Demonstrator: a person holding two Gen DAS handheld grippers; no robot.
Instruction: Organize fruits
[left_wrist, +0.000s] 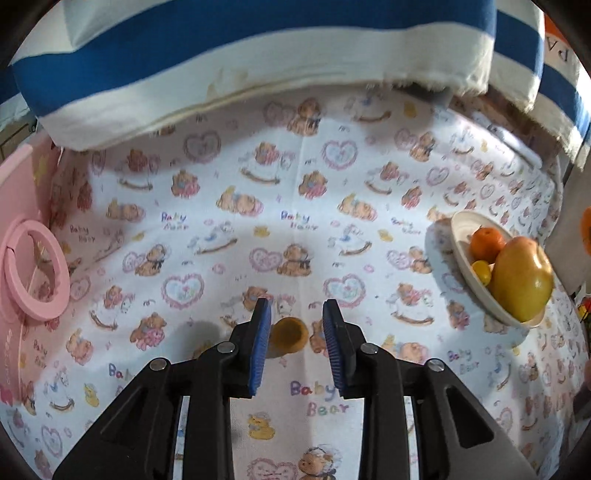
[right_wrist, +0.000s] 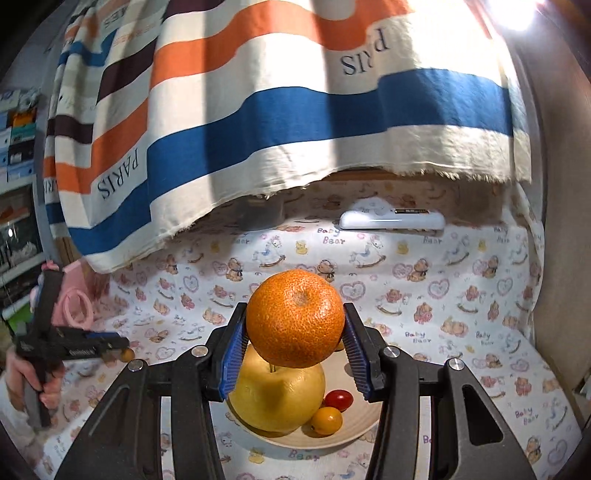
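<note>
Orange tangerine (right_wrist: 295, 318) is clamped in my right gripper (right_wrist: 295, 343) above the bowl (right_wrist: 365, 421); my left gripper (left_wrist: 297, 345) stands wide, a small yellow-orange fruit (left_wrist: 288, 336) lying between its fingers.

Between the spread fingers of the left gripper (left_wrist: 296, 325) a gap is kept, and part of it is taken by a small orange fruit (left_wrist: 289, 334) on the cloth (left_wrist: 295, 206). Beyond that fruit, open cloth is seen up to the striped towel (left_wrist: 229, 55) overhanging the far edge. The left side is closed off by a pink ring (left_wrist: 35, 267). To the right, the bowl (left_wrist: 465, 266) stands as an obstacle, nearly filled by a pear (left_wrist: 522, 280), a yellow tomato (left_wrist: 481, 272) and an orange (left_wrist: 487, 243). The right gripper (right_wrist: 295, 336) is fully occupied by an orange held over the bowl; a white remote (right_wrist: 391, 220) lies far behind.
</note>
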